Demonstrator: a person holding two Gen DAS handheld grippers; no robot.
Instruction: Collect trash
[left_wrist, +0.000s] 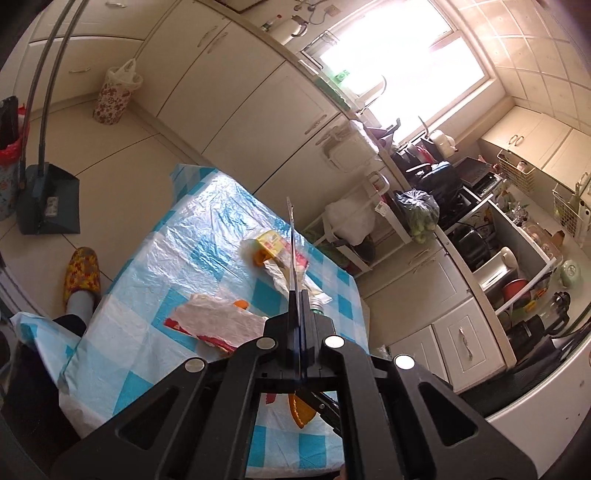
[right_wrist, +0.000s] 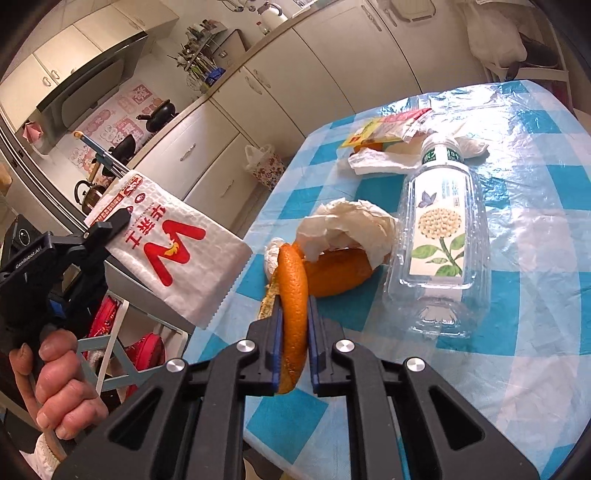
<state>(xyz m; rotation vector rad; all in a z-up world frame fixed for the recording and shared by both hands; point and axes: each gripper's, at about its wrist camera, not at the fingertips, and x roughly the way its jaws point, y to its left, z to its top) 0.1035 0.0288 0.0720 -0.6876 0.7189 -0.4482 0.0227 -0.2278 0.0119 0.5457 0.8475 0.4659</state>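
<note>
Orange peel (right_wrist: 293, 295) clamped edge-on between the right gripper (right_wrist: 293, 325) pads, just above the table (right_wrist: 517, 288); jaws nearly closed on it. White wrapper (right_wrist: 173, 254) pinched flat in the fully closed left gripper (right_wrist: 110, 225), raised off the table's left side; bottle (right_wrist: 439, 236), tissue (right_wrist: 347, 225) and more peel lie just ahead.

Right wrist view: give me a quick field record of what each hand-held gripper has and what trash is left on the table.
left hand-held gripper: shut on white paper wrapper, red print, lifted clear of table
right hand-held gripper: shut on orange peel strip
still on table: clear plastic bottle lying on its side; crumpled tissue over larger orange peel; yellow packet
bin: lined floral bin on floor by cabinets
</note>
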